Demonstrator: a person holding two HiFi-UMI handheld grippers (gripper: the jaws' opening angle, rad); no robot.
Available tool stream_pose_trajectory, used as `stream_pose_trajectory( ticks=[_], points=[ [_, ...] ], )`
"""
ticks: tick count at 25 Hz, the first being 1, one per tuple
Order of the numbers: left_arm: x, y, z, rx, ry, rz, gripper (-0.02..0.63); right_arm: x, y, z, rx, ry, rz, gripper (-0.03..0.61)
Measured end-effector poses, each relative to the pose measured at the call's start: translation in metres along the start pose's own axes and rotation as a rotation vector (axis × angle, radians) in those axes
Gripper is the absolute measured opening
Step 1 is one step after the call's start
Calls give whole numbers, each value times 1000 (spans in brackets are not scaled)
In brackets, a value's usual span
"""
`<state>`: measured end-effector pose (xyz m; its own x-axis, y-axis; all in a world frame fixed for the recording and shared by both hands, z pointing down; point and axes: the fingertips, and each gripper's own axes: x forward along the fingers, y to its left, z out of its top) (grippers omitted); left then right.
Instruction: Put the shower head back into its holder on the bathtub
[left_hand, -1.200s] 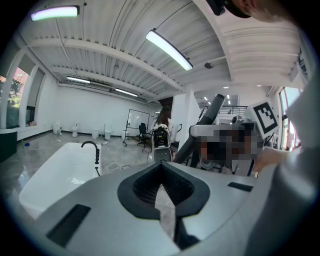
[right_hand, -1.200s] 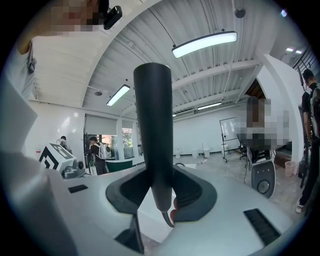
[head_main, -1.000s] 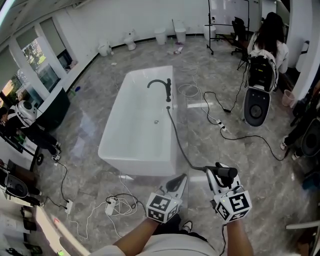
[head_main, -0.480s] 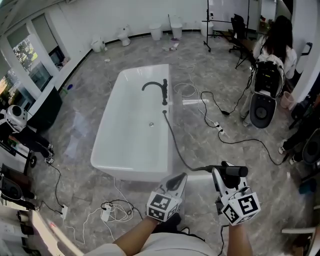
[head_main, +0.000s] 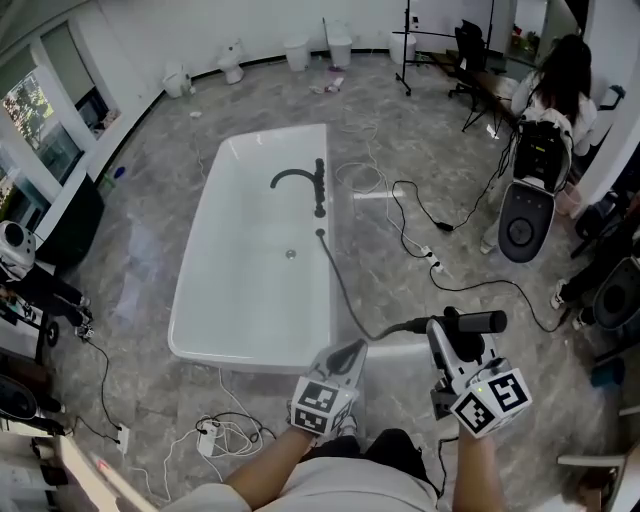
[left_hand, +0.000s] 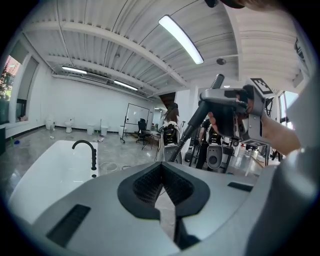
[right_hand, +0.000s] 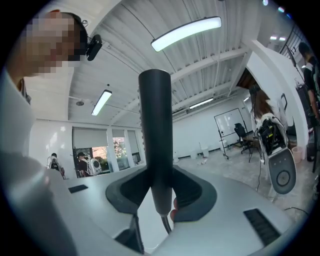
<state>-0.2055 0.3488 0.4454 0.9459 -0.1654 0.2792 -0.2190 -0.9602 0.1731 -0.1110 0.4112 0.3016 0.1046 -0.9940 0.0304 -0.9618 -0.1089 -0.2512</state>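
The dark shower head (head_main: 472, 322) lies crosswise in my right gripper (head_main: 450, 338), whose jaws are shut on its handle (right_hand: 156, 150). Its black hose (head_main: 345, 292) runs over the floor to the right rim of the white bathtub (head_main: 215, 300). On that rim stands the black tap (head_main: 300, 185); I cannot make out the holder there. My left gripper (head_main: 345, 357) hangs by the tub's near right corner, shut and empty (left_hand: 162, 189). In the left gripper view the tub (left_hand: 40, 172) and tap (left_hand: 86, 150) lie ahead on the left, the shower head (left_hand: 220, 95) above right.
Cables (head_main: 450, 270) and a power strip (head_main: 208, 440) trail over the marble floor right of and in front of the tub. A person (head_main: 560, 80) stands beside a white machine (head_main: 525, 215) at the back right. Toilets (head_main: 295, 50) line the far wall.
Both grippers have travelled with the person along the tub's near right side; in the head view the tub and tap have slid left. The right gripper still holds the shower head.
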Motion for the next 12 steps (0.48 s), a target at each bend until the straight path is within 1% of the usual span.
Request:
stream_pose_trajectory(
  ticks=[2,7,12],
  points=[
    [7,7,3,0,-1,5,6,12,-9,-1,19,5,3,141],
    [31,28,7,-12,4,29,5,44,-33,-3,27,21,23,141],
    [68,49,16,-24,-4,60,6,86,-70,-3,86,34,70,141]
  ],
)
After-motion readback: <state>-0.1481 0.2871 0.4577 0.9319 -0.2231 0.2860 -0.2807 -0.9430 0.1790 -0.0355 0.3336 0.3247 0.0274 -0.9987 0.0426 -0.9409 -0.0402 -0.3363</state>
